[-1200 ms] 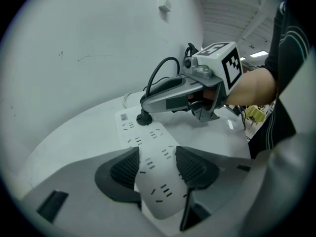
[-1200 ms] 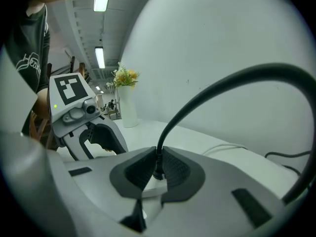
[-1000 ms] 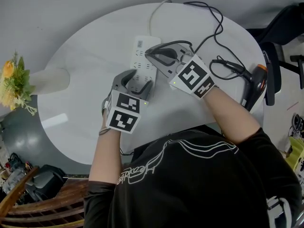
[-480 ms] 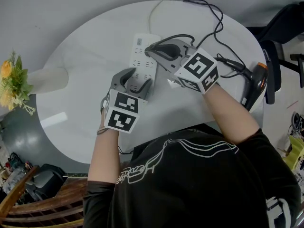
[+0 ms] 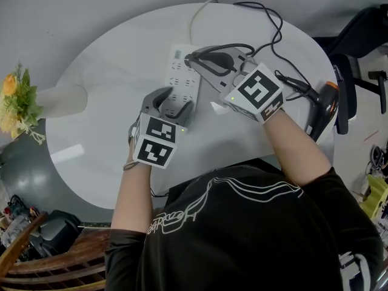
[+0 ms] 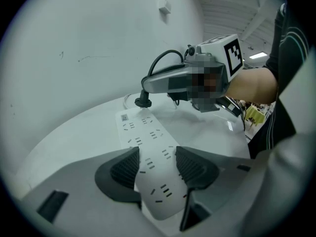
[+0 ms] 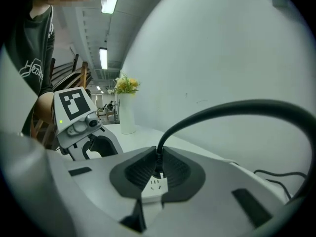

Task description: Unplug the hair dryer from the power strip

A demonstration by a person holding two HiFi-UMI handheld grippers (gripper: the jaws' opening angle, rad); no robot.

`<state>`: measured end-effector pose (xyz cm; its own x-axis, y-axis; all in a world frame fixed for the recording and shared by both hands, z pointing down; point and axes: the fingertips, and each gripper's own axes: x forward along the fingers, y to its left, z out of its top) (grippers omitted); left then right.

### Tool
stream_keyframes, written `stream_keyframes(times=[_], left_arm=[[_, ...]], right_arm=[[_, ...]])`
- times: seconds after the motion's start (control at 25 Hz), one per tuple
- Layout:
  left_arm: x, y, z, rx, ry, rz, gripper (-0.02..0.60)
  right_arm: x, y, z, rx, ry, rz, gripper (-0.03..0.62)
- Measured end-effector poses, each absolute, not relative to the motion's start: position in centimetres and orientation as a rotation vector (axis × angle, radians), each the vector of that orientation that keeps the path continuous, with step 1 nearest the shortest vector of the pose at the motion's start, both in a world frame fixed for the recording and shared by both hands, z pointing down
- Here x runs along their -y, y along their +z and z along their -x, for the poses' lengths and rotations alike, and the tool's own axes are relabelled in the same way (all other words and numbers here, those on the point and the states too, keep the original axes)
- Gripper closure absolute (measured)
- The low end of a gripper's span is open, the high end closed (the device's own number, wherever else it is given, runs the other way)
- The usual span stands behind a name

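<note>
A white power strip (image 5: 182, 77) (image 6: 143, 139) lies on the round white table (image 5: 109, 59). My left gripper (image 5: 174, 107) (image 6: 157, 167) straddles its near end, with both pads against the strip's sides. My right gripper (image 5: 193, 59) (image 7: 158, 169) is shut on the black plug (image 6: 143, 101) (image 7: 158, 163), which looks lifted just above the strip's far end; a socket (image 7: 155, 184) shows right below it. The black cable (image 5: 273, 32) runs from the plug to the black hair dryer (image 5: 321, 105) at the table's right edge.
A white vase (image 5: 60, 102) with yellow flowers (image 5: 15, 105) stands at the table's left edge. The strip's own white cord (image 5: 197, 17) leads off the far side. A dark chair (image 5: 357, 35) is beyond the table at right.
My right gripper has risen and drawn slightly away from the strip with the plug in it. The left gripper has stayed on the strip.
</note>
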<state>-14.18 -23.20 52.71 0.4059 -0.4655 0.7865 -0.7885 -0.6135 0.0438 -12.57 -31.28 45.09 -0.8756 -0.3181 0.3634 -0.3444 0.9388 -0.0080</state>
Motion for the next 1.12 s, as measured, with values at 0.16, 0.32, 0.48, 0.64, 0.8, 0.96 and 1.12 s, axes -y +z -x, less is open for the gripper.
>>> stream_keyframes(times=[0.16, 0.32, 0.48, 0.64, 0.8, 0.96, 1.12], left_arm=[[23.2, 52.7, 14.1, 1.075, 1.064, -2.252, 0.348], [23.4, 52.5, 14.2, 1.099, 1.035, -2.242, 0.375], [23.3, 52.0, 14.7, 1.125, 1.004, -2.229, 0.443], [23.6, 50.0, 14.9, 1.183, 0.888, -2.249, 0.472], [23.3, 47.1, 14.7, 1.229, 0.715, -2.246, 0.524], [22.5, 43.6, 14.1, 1.275, 0.563, -2.283, 0.568], [20.7, 39.6, 13.3, 1.321, 0.411, -2.324, 0.575]], right_arm=[[31.5, 45.0, 11.7, 2.751, 0.175, -0.531, 0.569], [31.0, 44.8, 10.9, 2.761, 0.243, -0.559, 0.569], [30.6, 44.3, 9.6, 2.763, 0.317, -0.598, 0.569], [30.3, 43.4, 8.5, 2.762, 0.382, -0.595, 0.568], [30.2, 42.0, 6.8, 2.754, 0.428, -0.647, 0.568], [29.6, 40.0, 5.2, 2.779, 0.434, -0.684, 0.568], [27.6, 37.6, 4.2, 2.818, 0.425, -0.667, 0.568]])
